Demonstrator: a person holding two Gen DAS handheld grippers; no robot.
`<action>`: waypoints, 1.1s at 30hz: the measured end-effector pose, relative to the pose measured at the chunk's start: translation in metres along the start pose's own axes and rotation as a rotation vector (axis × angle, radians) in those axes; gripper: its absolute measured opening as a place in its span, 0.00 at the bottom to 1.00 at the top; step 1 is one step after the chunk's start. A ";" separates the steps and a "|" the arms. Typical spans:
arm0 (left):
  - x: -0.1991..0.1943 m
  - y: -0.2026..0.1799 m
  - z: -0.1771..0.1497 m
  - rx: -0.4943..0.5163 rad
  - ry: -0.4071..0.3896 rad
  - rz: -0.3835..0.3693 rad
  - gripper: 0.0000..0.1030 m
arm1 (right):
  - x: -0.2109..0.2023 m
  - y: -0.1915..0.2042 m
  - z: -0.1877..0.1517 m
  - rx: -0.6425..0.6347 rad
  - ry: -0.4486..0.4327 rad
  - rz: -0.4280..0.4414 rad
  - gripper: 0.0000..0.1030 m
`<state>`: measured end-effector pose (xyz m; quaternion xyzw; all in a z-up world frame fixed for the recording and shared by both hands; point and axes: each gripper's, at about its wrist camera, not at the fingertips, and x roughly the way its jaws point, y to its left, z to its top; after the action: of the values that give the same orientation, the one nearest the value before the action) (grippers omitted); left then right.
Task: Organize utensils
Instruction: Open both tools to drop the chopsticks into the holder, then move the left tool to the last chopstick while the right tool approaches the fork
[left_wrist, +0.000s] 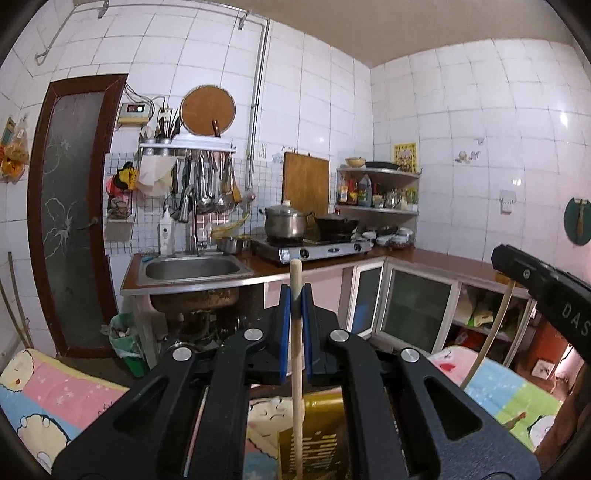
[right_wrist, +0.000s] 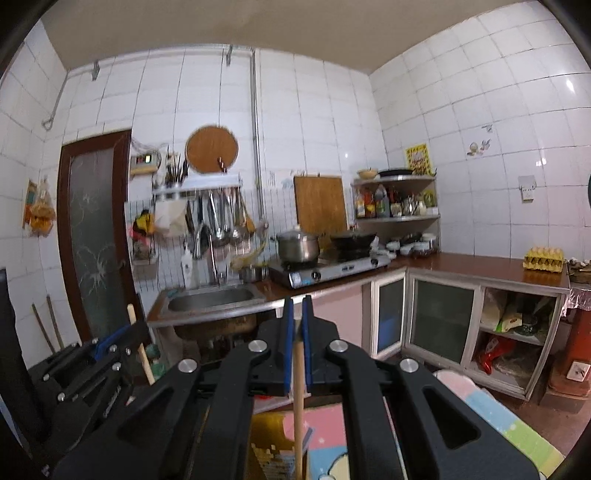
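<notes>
Both grippers are clamping upright wooden utensils: the left gripper (left_wrist: 295, 295) is pinching a wooden handle (left_wrist: 296, 354) between its fingers, the right gripper (right_wrist: 297, 325) another stick (right_wrist: 297, 398), probably for carrying.

Evenly lit, a touch dim. Glare spots on the wall tiles (left_wrist: 561, 118) at upper right. Heavy fisheye bending and black corners. Slight blur around the hanging ladles (right_wrist: 221, 218) at centre left.

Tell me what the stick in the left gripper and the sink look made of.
Stick, clamped in the left gripper: apparently unfinished pale wood, matte and evenly tan. Sink: likely stainless steel, a grey brushed basin with soft reflections.
</notes>
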<state>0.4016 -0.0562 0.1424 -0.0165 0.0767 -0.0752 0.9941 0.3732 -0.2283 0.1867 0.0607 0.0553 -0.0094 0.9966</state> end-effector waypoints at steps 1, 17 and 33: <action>0.002 0.001 -0.004 0.002 0.011 0.007 0.05 | 0.004 0.000 -0.006 -0.007 0.025 -0.006 0.04; -0.073 0.034 0.030 -0.031 0.090 0.059 0.96 | -0.038 -0.033 -0.016 0.008 0.214 -0.088 0.58; -0.105 0.077 -0.090 0.009 0.411 0.107 0.95 | -0.104 -0.001 -0.146 -0.031 0.498 -0.102 0.63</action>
<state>0.2968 0.0342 0.0660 0.0075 0.2785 -0.0246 0.9601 0.2541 -0.2099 0.0539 0.0430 0.3024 -0.0435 0.9512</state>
